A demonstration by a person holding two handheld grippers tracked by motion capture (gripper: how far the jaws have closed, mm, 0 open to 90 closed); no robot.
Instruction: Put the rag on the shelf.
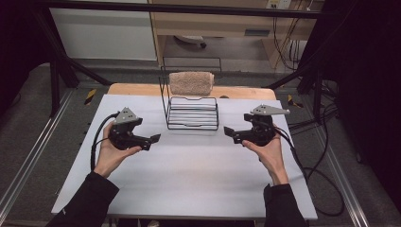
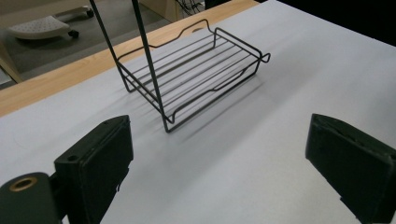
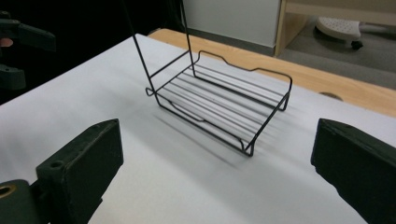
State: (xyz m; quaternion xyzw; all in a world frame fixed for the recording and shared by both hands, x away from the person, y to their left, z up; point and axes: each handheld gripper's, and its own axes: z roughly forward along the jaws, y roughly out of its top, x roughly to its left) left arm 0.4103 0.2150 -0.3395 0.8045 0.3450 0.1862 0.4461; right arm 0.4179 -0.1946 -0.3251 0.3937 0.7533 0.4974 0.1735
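A black wire rack stands at the back middle of the white table top, with an upper shelf on thin uprights. A rolled beige towel lies on that upper shelf. My left gripper is held low to the left of the rack and points right toward it. My right gripper mirrors it on the other side. In the left gripper view the jaws stand wide apart, left gripper empty, with the rack's lower tray ahead. The right gripper is equally open and empty, facing the tray.
The white sheet covers a wooden table whose bare edge shows at the back. Black frame poles slant at both sides. Cables trail off the right edge. A chair base stands on the floor beyond.
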